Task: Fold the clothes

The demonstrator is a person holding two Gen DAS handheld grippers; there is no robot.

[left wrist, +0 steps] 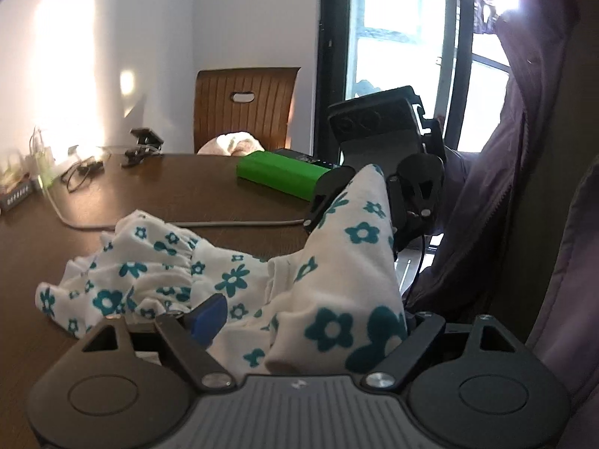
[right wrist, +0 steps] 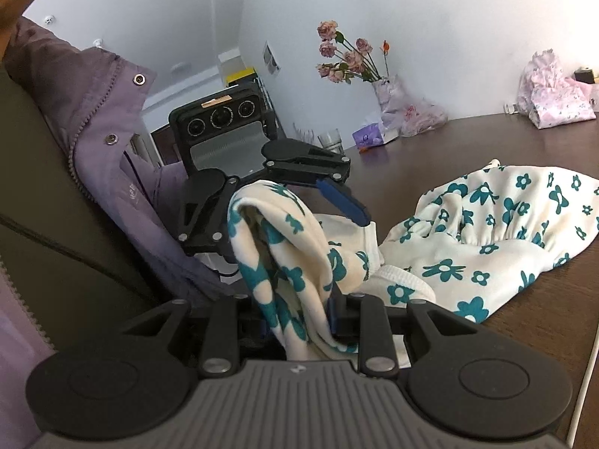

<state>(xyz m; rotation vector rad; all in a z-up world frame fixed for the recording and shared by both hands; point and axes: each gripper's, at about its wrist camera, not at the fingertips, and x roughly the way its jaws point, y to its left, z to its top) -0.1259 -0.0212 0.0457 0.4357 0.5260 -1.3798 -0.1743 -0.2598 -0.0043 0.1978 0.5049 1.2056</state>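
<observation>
A white garment with teal flowers (left wrist: 224,280) lies bunched on the brown table (left wrist: 168,194), and one end of it rises to a peak on the right. My right gripper (left wrist: 367,194) pinches that peak; in the right wrist view its jaws (right wrist: 299,314) are closed on a fold of the garment (right wrist: 468,247). My left gripper (left wrist: 307,318) stands open and wide, with the cloth lying loosely between its jaws. One blue pad (left wrist: 209,318) is bare, while the other finger is hidden under cloth. In the right wrist view the left gripper (right wrist: 288,202) faces me with cloth draped over one finger.
A green box (left wrist: 284,176) and a grey cable (left wrist: 179,222) lie behind the garment, with a wooden chair (left wrist: 243,108) beyond. A person's purple jacket (left wrist: 524,149) is close on the right. A vase of flowers (right wrist: 385,89), a glass (right wrist: 331,140) and pink cloth (right wrist: 554,97) line the wall.
</observation>
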